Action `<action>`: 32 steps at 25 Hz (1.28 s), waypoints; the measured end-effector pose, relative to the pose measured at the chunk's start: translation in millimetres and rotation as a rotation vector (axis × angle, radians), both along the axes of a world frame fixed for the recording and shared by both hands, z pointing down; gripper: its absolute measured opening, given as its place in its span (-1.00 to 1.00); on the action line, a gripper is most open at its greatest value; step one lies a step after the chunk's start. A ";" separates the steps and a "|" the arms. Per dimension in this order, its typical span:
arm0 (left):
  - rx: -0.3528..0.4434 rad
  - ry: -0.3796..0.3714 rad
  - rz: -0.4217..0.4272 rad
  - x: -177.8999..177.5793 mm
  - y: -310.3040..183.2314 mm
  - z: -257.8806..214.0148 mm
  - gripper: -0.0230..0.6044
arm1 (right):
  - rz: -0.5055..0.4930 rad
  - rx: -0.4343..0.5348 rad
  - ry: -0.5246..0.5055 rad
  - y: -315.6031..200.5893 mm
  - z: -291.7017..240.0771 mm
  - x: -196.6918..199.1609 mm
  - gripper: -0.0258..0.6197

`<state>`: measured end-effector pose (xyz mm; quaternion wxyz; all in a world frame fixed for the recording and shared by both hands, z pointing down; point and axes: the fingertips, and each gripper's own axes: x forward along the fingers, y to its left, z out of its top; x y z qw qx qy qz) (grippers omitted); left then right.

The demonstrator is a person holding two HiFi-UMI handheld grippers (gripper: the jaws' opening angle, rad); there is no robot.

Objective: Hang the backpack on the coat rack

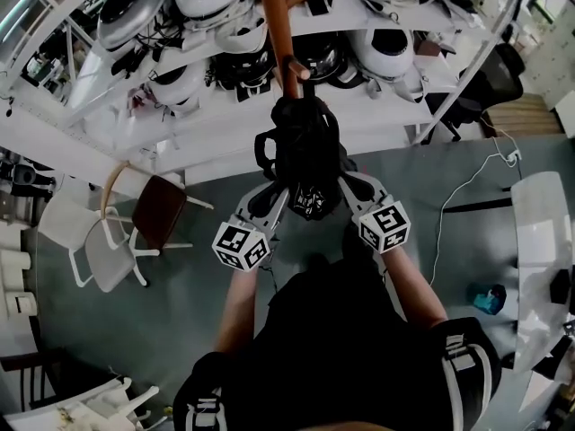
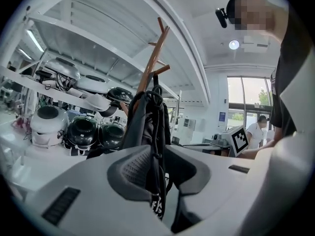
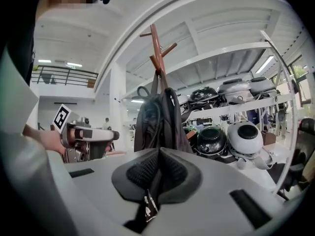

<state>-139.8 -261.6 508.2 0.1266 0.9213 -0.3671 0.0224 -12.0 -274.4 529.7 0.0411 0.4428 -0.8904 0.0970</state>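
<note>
Backpack (image 1: 304,155) (image 2: 147,117) (image 3: 157,122), black and slack, hangs against the brown wooden coat rack (image 1: 274,16) (image 2: 152,63) (image 3: 156,48) at my 12 o'clock. Its top loop is up by a low peg, though I cannot tell whether the peg carries it. My left hand-held gripper (image 1: 272,203) (image 2: 157,149) meets it from 7 o'clock. The jaws are clamped on a black strap (image 2: 156,181) that fills the gap between the pads and dangles below them. My right hand-held gripper (image 1: 347,185) (image 3: 160,150) comes in from 5 o'clock. Its jaws are pressed together on a thin webbing tail (image 3: 149,205), whose printed end hangs under the pads.

Behind the rack, from 10 to 2 o'clock, white shelving (image 1: 377,16) holds rounded white and black shells. On the grey floor (image 1: 180,294) at 9 o'clock a brown chair (image 1: 158,212) stands just beside a white chair (image 1: 85,232). At 3 o'clock is the edge of a white tabletop (image 1: 544,232), with a white cable (image 1: 467,191) trailing over the floor near it. A teal object (image 1: 490,299) lies near 4 o'clock.
</note>
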 end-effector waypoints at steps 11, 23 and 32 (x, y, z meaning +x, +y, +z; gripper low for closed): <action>0.022 -0.028 0.017 4.3 23.4 0.7 -0.82 | 0.015 0.025 0.098 22.7 7.7 9.8 -0.88; 0.026 -0.047 0.004 7.7 26.2 -0.8 -0.83 | -0.008 0.030 0.122 29.3 3.4 10.4 -0.88; 0.022 -0.047 -0.010 9.8 25.1 2.1 -0.82 | -0.020 0.032 0.126 28.2 4.2 14.1 -0.88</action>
